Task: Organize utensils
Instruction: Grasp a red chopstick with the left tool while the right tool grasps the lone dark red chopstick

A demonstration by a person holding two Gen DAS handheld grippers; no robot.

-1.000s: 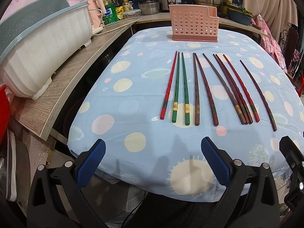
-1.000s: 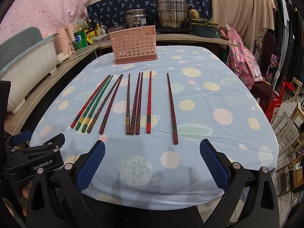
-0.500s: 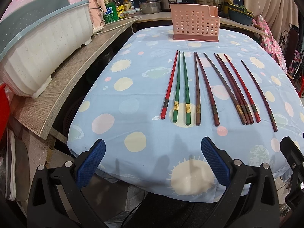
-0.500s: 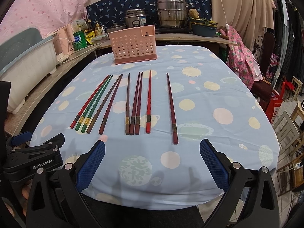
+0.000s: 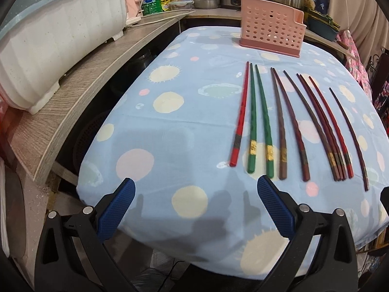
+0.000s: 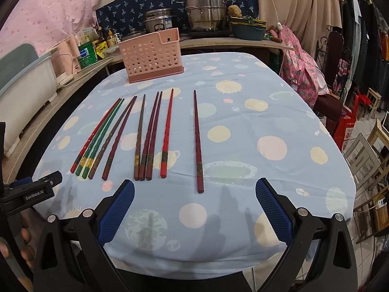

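Several chopsticks lie side by side on the blue dotted tablecloth (image 5: 170,131): a red one (image 5: 240,119), two green ones (image 5: 257,121), then brown and dark red ones, with a lone dark one (image 6: 197,141) at the right. A pink perforated utensil holder (image 5: 269,34) stands upright at the far end; it also shows in the right wrist view (image 6: 152,56). My left gripper (image 5: 195,185) is open and empty over the near table edge, left of the chopstick handles. My right gripper (image 6: 194,189) is open and empty just short of the lone chopstick's handle.
A wooden shelf (image 5: 73,102) with a white tub (image 5: 48,39) runs along the table's left side. Pots (image 6: 204,9) and bottles (image 6: 85,51) stand on the counter behind the holder. Chairs and a pink cloth (image 6: 301,68) are at the right.
My left gripper has moved forward and to the left over the table edge, so the chopsticks now sit to its right. The right gripper has crept slightly forward.
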